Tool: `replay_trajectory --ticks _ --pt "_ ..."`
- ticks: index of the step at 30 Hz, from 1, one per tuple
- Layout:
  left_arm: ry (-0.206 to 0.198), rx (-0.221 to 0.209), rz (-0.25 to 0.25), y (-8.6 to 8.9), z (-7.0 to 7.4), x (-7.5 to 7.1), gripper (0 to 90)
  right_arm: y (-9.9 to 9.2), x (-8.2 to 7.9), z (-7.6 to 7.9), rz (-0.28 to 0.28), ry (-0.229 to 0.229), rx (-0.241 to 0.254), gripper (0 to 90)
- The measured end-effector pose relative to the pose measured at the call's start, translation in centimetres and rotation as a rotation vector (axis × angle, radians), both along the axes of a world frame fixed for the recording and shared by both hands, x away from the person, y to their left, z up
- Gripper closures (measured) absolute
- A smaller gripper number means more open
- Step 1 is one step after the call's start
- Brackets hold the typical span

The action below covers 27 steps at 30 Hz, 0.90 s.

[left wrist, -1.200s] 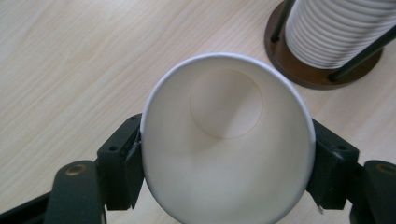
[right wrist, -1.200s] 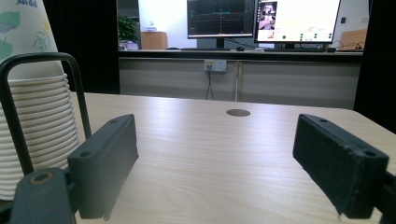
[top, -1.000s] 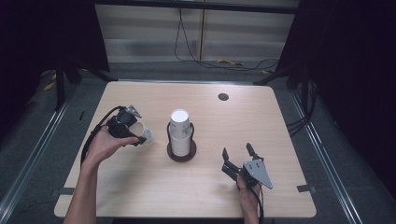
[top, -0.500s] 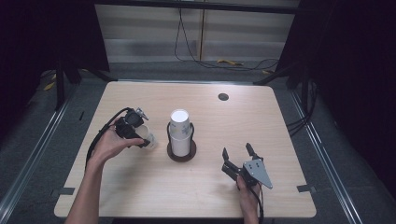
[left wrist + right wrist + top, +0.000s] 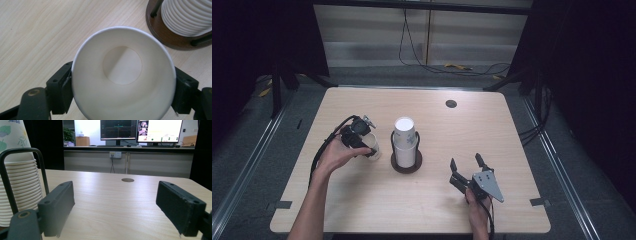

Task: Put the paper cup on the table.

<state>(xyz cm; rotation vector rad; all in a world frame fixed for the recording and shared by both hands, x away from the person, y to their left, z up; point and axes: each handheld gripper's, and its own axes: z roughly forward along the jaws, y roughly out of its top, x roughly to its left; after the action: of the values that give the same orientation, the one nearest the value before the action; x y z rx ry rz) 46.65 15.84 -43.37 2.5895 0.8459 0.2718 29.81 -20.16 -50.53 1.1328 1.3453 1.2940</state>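
Note:
A white paper cup point(image 5: 122, 100) stands upright on the wooden table point(image 5: 492, 130), mouth up, between the jaws of my left gripper point(image 5: 371, 148). The cup point(image 5: 373, 144) looks round and unsquashed. These jaws have just been opening, and the pads point(image 5: 62, 92) now sit right beside its wall without pinching it. To the right a stack of paper cups point(image 5: 404, 139) stands in a dark round holder point(image 5: 406, 166). My right gripper point(image 5: 466, 163) rests near the table's front, open with nothing between its fingers point(image 5: 58, 205).
A small dark round grommet point(image 5: 451, 103) sits in the tabletop at the back right. The holder's black wire uprights point(image 5: 40, 167) rise around the stack point(image 5: 17, 185). Beyond the table's far edge lie cables and a dark floor.
My left hand has carried the cup rightward and down, closer to the cup holder, where it now stands on the table. The right gripper has kept still.

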Motion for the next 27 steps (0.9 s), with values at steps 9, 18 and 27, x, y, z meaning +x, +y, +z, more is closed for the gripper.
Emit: replay_trajectory --ticks 9,18,27 --pt "0.006 -0.027 -0.023 -0.22 -0.51 0.29 20.3 -0.01 0.0 0.0 0.0 0.0 0.0 14.5" --pt "0.002 -0.032 -0.008 -0.17 -0.7 0.44 18.3 0.0 0.0 0.0 0.0 0.0 0.0 14.5" --pt "-0.088 -0.104 0.001 0.17 0.1 0.04 17.1 0.0 0.01 0.0 -0.001 0.002 0.0 14.5"
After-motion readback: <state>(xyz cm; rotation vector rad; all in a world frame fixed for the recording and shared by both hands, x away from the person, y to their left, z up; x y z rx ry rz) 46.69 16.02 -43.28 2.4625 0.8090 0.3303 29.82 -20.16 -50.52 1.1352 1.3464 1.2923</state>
